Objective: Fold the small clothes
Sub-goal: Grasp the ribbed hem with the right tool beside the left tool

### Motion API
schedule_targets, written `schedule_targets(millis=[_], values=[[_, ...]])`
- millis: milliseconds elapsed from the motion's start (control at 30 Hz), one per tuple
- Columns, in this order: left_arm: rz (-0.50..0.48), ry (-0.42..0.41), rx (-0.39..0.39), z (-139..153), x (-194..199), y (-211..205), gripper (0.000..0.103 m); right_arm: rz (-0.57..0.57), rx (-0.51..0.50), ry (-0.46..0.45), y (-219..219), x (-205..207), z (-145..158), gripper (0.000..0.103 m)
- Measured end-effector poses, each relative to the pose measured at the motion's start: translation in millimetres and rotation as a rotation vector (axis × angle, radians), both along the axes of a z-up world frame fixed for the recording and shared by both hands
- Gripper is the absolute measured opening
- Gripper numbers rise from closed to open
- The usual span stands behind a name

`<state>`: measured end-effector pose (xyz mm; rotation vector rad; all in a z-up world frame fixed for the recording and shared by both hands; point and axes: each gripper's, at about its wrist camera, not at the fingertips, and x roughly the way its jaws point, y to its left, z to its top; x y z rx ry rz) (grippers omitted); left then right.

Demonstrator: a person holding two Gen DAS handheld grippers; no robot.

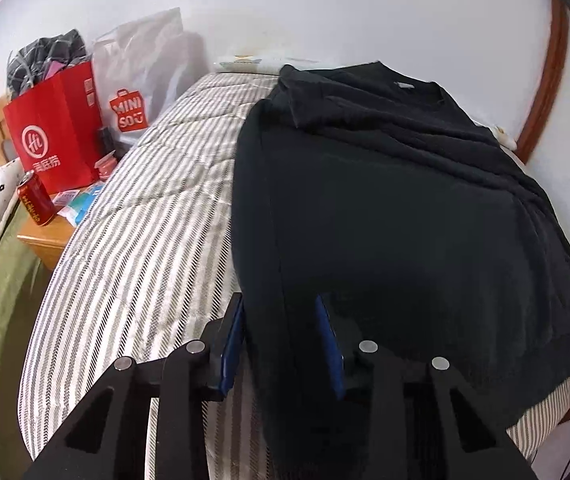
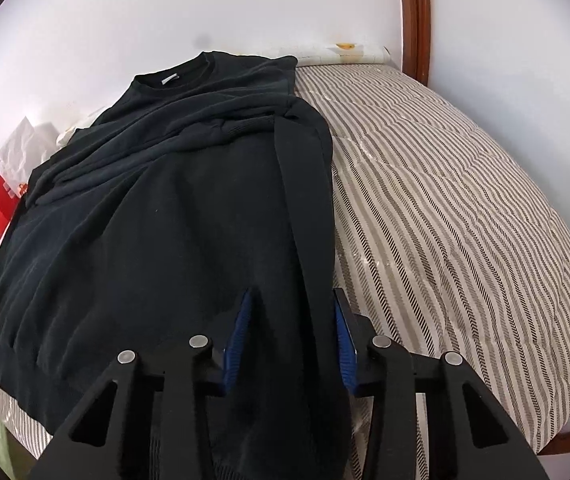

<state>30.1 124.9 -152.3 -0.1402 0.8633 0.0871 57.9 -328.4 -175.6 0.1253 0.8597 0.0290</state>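
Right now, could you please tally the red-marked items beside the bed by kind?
Red paper bag: 1
White plastic bag with red logo: 1
Red drink can: 1
Total: 3

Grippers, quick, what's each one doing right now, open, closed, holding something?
Left gripper: partly closed around the black sweatshirt's near hem; firm grip cannot be told.
Right gripper: same, at the hem's other corner.

Black sweatshirt (image 1: 385, 208) on striped bedcover (image 1: 145, 240), hem between left hand-held gripper (image 1: 281, 320) pads
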Motion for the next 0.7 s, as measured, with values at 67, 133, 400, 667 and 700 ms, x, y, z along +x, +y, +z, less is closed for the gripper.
schedule_targets(millis=[67, 133, 400, 667, 700], values=[[-0.004, -0.006, 0.02, -1, -2, -4, 0.033, 0.0, -0.014, -0.013, 4, -2, -1, 0.042], [0.008, -0.013, 0.029, -1, -2, -7, 0.033, -0.006, -0.034, -0.025, 8, -2, -2, 0.041], [0.038, -0.017, -0.03, 7, -8, -3, 0.007, 0.029, -0.039, -0.078, 11, -14, 9, 0.009], [-0.01, -0.083, -0.133, 36, -44, 3, 0.007, 0.033, 0.065, -0.149, -16, -44, 43, 0.009], [-0.018, -0.091, -0.132, 39, -47, 2, 0.007, 0.037, 0.074, -0.154, -19, -49, 46, 0.009]])
